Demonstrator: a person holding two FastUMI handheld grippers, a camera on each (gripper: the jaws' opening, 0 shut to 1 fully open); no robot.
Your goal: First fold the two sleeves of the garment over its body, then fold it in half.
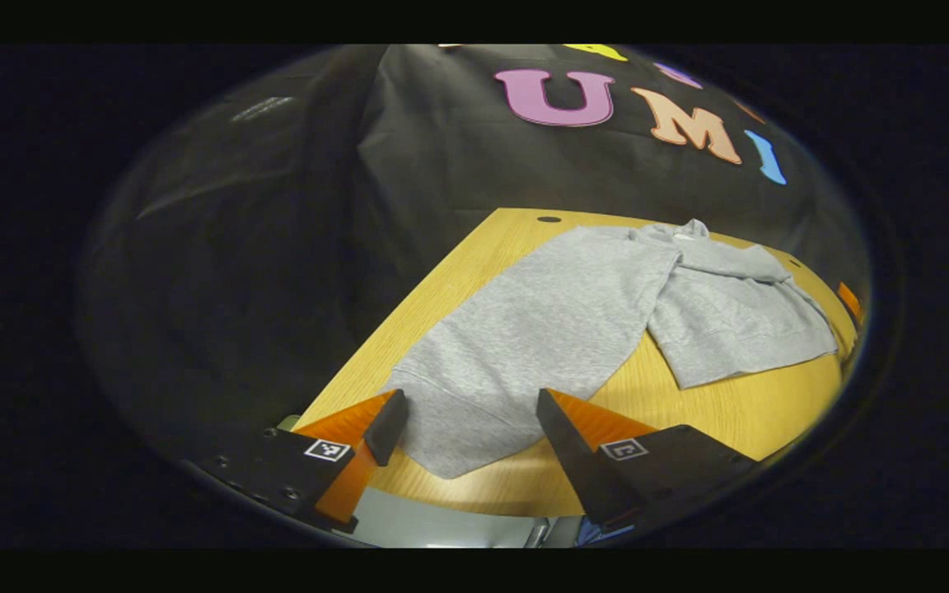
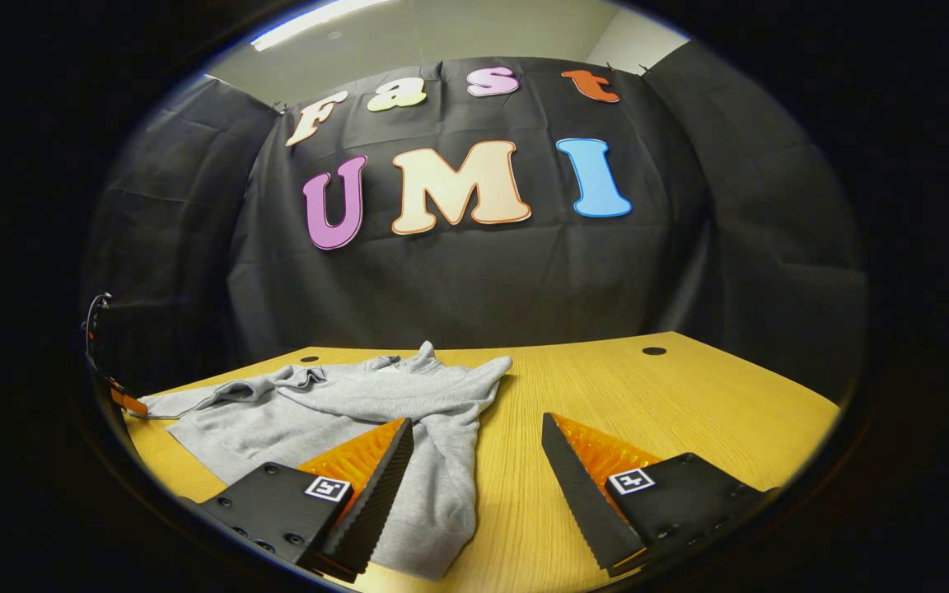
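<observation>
Left tongs (image 1: 470,416) and right tongs (image 2: 477,445) apparently both agape.

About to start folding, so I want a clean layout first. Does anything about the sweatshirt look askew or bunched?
The sweatshirt is not laid flat: near its collar the cloth is bunched, and it lies skewed across the table. No damage shows.

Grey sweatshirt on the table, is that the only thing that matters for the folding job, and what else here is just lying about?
For the job:
- grey sweatshirt, sleeves not yet folded over its body
- left hand-held gripper, open at a sleeve cuff
- right hand-held gripper, open above the table

Just there:
- wooden table
- cable hole in the tabletop
</observation>
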